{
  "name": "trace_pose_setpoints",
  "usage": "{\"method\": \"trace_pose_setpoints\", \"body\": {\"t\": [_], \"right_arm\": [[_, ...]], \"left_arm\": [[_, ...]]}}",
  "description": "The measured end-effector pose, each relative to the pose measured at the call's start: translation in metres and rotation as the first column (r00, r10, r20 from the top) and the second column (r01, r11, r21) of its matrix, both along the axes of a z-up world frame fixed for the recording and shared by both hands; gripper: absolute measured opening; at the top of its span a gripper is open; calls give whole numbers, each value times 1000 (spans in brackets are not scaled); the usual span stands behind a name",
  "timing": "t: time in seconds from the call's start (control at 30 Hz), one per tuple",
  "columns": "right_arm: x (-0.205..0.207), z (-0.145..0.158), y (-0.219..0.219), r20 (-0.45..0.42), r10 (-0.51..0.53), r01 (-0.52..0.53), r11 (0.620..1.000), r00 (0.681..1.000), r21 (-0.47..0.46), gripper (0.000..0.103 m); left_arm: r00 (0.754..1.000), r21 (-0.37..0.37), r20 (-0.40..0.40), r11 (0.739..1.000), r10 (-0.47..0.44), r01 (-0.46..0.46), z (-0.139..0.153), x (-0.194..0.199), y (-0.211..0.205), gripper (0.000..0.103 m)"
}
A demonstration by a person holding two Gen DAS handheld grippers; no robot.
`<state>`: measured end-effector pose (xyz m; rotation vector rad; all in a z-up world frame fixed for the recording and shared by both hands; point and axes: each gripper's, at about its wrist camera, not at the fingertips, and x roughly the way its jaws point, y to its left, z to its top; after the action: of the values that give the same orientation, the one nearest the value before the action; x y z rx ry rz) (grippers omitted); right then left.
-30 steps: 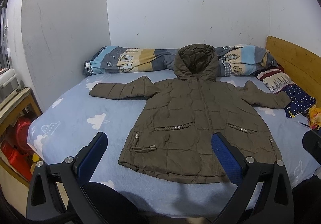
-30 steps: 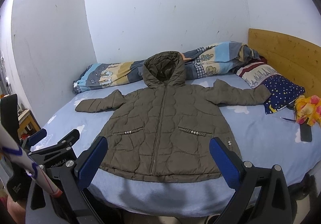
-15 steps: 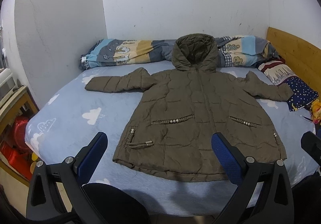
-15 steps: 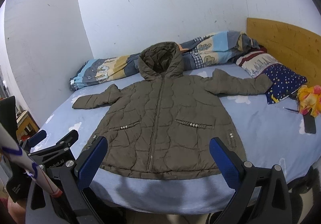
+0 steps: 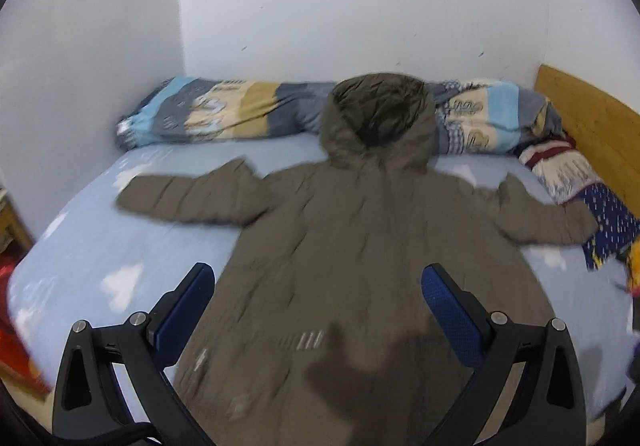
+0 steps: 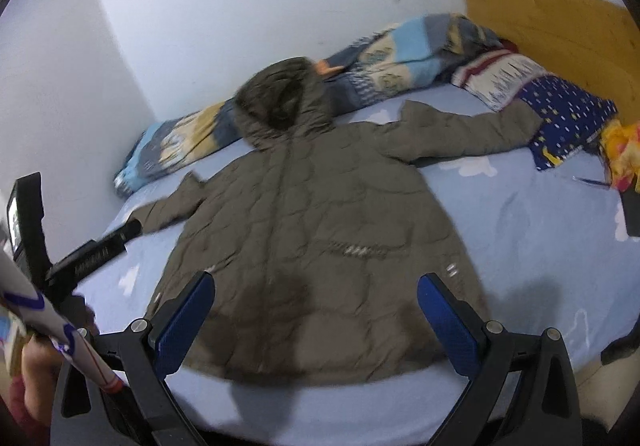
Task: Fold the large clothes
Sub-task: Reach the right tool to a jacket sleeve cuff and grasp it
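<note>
Olive-brown quilted hooded coat [image 5: 360, 246] [image 6: 316, 242] laid flat, front up, sleeves spread, on light-blue cloud-print bed sheet [image 5: 100, 246]. Hood propped against striped patchwork duvet [image 5: 224, 110]. Left gripper [image 5: 318, 316] and right gripper [image 6: 314, 316] held above hem, blue-padded fingers [image 5: 184, 310] spread wide, nothing gripped.

coat [image 5: 360, 266] motion-blurred, hem cut off below

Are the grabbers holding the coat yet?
No. The left gripper and right gripper are both open above the coat, holding nothing.
</note>
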<state>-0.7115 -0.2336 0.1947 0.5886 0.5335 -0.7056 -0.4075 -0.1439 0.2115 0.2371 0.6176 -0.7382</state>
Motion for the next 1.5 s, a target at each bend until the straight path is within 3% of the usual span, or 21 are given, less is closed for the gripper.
{"method": "trace_pose_setpoints", "body": {"t": [0.1, 0.17, 0.2, 0.27, 0.37, 0.4, 0.43, 0.53, 0.63, 0.73, 0.83, 1.07, 1.1, 1.13, 1.17, 1.2, 1.27, 1.5], "right_arm": [[-9, 1, -47, 7, -57, 57, 998, 998, 30, 103], [-17, -1, -87, 25, -96, 93, 992, 995, 86, 103], [-25, -2, -111, 51, -129, 122, 985, 990, 122, 103], [-37, -5, -156, 65, -180, 169, 975, 981, 146, 101], [-51, -13, -222, 61, -270, 258, 953, 961, 161, 97], [-56, -22, -255, 56, -296, 280, 939, 953, 200, 95], [-63, -30, -282, 58, -329, 308, 923, 943, 232, 87], [-78, -55, -353, 31, -417, 391, 874, 909, 289, 80], [-93, -76, -407, 29, -499, 463, 824, 866, 327, 75], [-98, -90, -449, -4, -538, 510, 798, 843, 322, 72], [-99, -103, -480, -42, -562, 543, 774, 826, 326, 61], [-99, -128, -522, -51, -589, 575, 761, 806, 302, 57], [-99, -130, -524, -40, -589, 571, 761, 807, 307, 53], [-98, -133, -526, -42, -584, 566, 765, 811, 308, 37], [-96, -135, -527, -52, -573, 558, 769, 818, 312, 27], [-94, -135, -527, -63, -567, 557, 772, 821, 305, 24], [-93, -127, -521, -52, -567, 559, 786, 822, 264, 18], [-95, -59, -487, 13, -571, 563, 812, 821, 153, 17]], "left_arm": [[1000, -19, 7, 1000, -5, 5, -31, 27, -31, 103], [999, 38, 25, 999, 31, -32, -57, 40, -43, 103], [999, 96, -22, 995, 27, -25, -69, 51, -51, 103], [999, 101, -41, 995, 15, -11, -74, 60, -53, 103], [1000, 115, 8, 993, 23, -24, -72, 65, -54, 103], [999, 113, 16, 993, 27, -29, -73, 66, -54, 103], [999, 111, 26, 993, 32, -35, -73, 68, -54, 103], [999, 135, 31, 990, 35, -39, -77, 70, -56, 103], [999, 142, 11, 989, 37, -38, -83, 73, -57, 103], [999, 152, 24, 988, 35, -38, -88, 72, -59, 103], [999, 164, 35, 986, 33, -38, -91, 72, -61, 103], [999, 186, 33, 982, 38, -44, -100, 75, -64, 103], [999, 191, 31, 981, 38, -43, -101, 75, -65, 103], [999, 192, 29, 980, 37, -42, -102, 75, -65, 103], [999, 194, 27, 980, 34, -39, -102, 75, -66, 103], [999, 194, 28, 980, 33, -37, -102, 74, -66, 103], [999, 187, 34, 982, 31, -37, -101, 73, -64, 103], [999, 161, 22, 986, 34, -37, -95, 72, -60, 103]]}}
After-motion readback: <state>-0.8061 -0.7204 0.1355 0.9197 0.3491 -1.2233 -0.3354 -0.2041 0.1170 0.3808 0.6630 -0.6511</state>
